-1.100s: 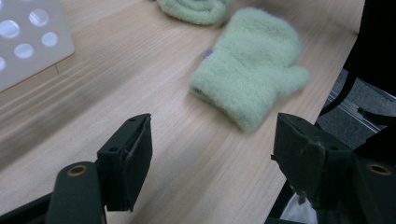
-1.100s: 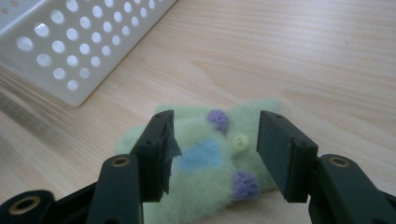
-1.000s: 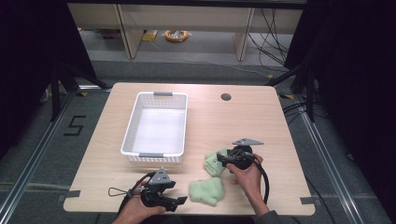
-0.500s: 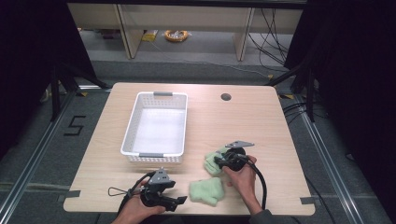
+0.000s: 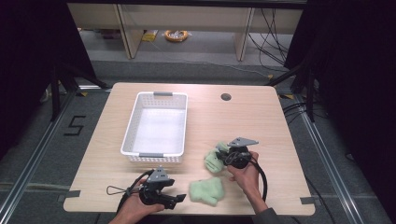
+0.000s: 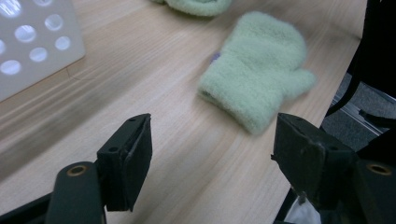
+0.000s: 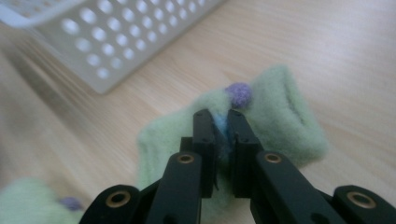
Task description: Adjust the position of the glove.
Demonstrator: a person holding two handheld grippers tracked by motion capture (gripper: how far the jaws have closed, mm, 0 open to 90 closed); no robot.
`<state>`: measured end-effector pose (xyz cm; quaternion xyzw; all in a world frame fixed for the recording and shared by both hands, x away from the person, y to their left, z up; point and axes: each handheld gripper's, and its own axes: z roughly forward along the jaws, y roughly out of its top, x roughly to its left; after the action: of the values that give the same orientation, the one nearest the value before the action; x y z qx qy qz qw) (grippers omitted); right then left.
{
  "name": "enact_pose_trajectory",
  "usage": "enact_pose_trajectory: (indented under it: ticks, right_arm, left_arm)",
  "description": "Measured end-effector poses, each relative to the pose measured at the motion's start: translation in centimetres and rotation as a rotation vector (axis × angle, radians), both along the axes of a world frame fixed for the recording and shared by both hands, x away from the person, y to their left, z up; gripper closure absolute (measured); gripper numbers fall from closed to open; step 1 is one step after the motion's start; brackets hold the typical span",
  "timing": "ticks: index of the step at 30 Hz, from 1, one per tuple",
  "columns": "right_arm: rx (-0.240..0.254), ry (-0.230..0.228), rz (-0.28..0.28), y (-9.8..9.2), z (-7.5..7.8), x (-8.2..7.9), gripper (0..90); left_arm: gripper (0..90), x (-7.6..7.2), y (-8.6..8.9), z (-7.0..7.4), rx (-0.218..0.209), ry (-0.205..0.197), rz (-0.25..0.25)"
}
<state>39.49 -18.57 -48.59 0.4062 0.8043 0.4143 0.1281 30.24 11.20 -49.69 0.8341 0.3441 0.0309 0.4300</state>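
Two fuzzy light-green mittens lie on the wooden table. My right gripper [image 5: 223, 156] [image 7: 222, 119] has just been closing and is now shut on one mitten [image 5: 213, 161] [image 7: 285, 116], pinching its fabric beside a purple pompom [image 7: 239, 93]. The second mitten [image 5: 207, 190] [image 6: 259, 79] lies flat near the table's front edge. Just left of it, my left gripper [image 5: 175, 199] [image 6: 212, 123] rests low over the table, open with bare wood between its jaws. The held mitten [image 6: 196, 4] peeks in at the top of the left gripper view.
A white perforated basket [image 5: 154, 155] [image 7: 130, 42] [image 6: 32, 42] stands left of centre, just behind both grippers. A round cable hole [image 5: 226, 97] sits at the back right. The table's front edge is close to the left gripper and the flat mitten.
The right gripper's jaws closed on the mitten in front of it, bunching the fabric. The left gripper and the other mitten stayed put.
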Motion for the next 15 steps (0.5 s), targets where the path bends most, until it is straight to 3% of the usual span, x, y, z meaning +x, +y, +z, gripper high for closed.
enact_pose_trajectory:
  ticks: [3,5,7,11,15]
  right_arm:
    - [0.019,-0.026,0.038,-0.1,1.6,-0.6,84.1]
    - [0.036,-0.045,0.061,-0.2,2.7,-1.3,84.1]
    - [0.053,-0.036,0.089,-0.4,3.6,-2.1,84.1]
    - [0.1,-0.04,0.18,-0.5,4.7,-3.9,84.0]
    - [0.101,-0.038,0.255,-0.1,5.2,-5.8,83.9]
  left_arm:
    - [28.1,0.1,0.1,0.0,-0.019,-0.002,0.021]
    - [28.1,0.2,0.3,0.2,-0.008,-0.011,0.014]
    - [28.1,0.2,0.3,0.3,-0.028,0.001,0.032]
    - [28.1,0.3,0.4,0.6,-0.031,-0.019,0.03]
    - [28.1,0.3,0.6,0.9,-0.037,-0.028,0.035]
